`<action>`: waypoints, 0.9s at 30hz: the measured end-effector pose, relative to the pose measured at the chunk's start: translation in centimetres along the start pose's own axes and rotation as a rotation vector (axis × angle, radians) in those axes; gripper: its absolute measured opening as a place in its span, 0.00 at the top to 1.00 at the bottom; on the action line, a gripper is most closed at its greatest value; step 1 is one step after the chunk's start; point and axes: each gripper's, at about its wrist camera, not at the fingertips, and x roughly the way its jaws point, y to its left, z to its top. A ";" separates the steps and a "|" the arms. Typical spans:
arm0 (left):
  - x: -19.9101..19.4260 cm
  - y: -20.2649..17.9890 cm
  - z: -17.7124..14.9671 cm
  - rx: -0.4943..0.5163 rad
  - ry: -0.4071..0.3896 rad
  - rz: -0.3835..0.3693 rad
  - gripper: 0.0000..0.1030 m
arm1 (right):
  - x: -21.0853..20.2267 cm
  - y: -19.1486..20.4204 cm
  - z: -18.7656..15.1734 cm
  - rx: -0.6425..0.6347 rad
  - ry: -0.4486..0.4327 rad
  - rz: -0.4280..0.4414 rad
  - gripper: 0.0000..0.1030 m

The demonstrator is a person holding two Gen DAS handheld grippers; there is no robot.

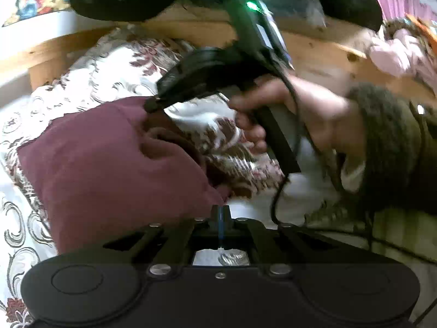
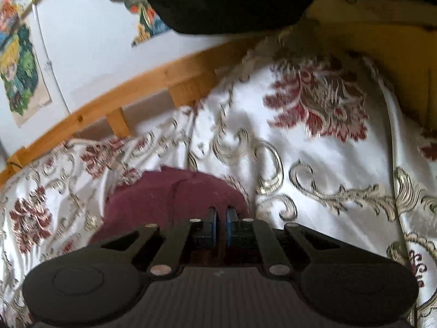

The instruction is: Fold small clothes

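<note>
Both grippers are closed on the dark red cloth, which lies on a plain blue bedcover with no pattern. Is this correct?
One detail is wrong: the bedcover is not plain blue. It is white with dark red flowers and golden scrolls, as the right wrist view shows clearly. The rest stands: the left gripper and the right gripper are both closed on the dark red cloth.

- Left gripper (image 1: pixel 221 213): matte black, 2 blue-edged fingers, silver screws.
- Right gripper (image 1: pixel 153 105): black, green light, trailing black cable.
- Sleeve (image 1: pixel 387 136): olive knit (fuzzy cuff).

Left claw (image 1: pixel 221 213) and right claw (image 2: pixel 221 216) both clamped.
</note>
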 end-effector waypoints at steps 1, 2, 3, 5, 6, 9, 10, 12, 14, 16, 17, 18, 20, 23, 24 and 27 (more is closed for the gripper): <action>0.0 0.0 -0.1 -0.008 0.000 -0.014 0.99 | 0.2 -0.1 -0.1 0.003 0.012 -0.004 0.92; -0.1 0.0 -0.1 -0.022 -0.006 -0.028 0.95 | 0.4 -0.3 -0.2 0.012 0.019 -0.003 0.91; -0.3 0.1 -0.1 -0.035 -0.016 -0.035 0.93 | 0.5 -0.5 -0.3 0.024 0.024 0.001 0.90; -1.0 0.5 0.0 -0.068 -0.051 -0.034 0.82 | 0.3 -0.8 -0.3 0.048 0.026 0.000 0.84; -1.5 0.8 0.1 -0.091 -0.074 -0.025 0.77 | 0.2 -0.9 -0.2 0.057 0.024 -0.004 0.79; -3.2 1.8 0.2 -0.165 -0.149 0.012 0.47 | -0.6 -1.3 0.0 0.079 0.017 -0.008 0.58; -4.0 2.2 0.2 -0.190 -0.189 0.044 0.32 | -0.8 -1.3 0.0 0.088 0.016 0.001 0.53; -5.6 2.8 0.0 -0.239 -0.275 0.116 0.15 | -1.5 -1.3 -0.1 0.112 0.019 0.023 0.41; -7.0 3.6 -0.2 -0.301 -0.335 0.197 0.02 | -2.1 -1.1 -0.2 0.133 0.030 0.045 0.34; -7.7 4.7 -0.4 -0.382 -0.342 0.260 0.02 | -2.5 -0.8 -0.5 0.148 0.045 0.060 0.29; -7.8 5.3 -0.6 -0.424 -0.331 0.282 0.02 | -2.6 -0.6 -0.8 0.153 0.057 0.063 0.26; -7.8 5.8 -0.8 -0.474 -0.314 0.306 0.02 | -2.8 -0.3 -1.1 0.160 0.074 0.065 0.25; -7.7 6.8 -1.5 -0.568 -0.275 0.329 0.01 | -3.2 0.2 -1.9 0.173 0.097 0.061 0.24; -7.0 8.0 -2.3 -0.678 -0.195 0.332 0.01 | -5.0 1.1 -3.6 0.164 0.094 0.033 0.24; -6.9 8.2 -2.7 -0.696 -0.170 0.334 0.01 | -5.9 1.5 -4.2 0.149 0.080 0.024 0.24; -6.0 8.5 -3.2 -0.730 -0.102 0.337 0.01 | -8.4 3.0 -5.9 0.067 0.065 0.064 0.30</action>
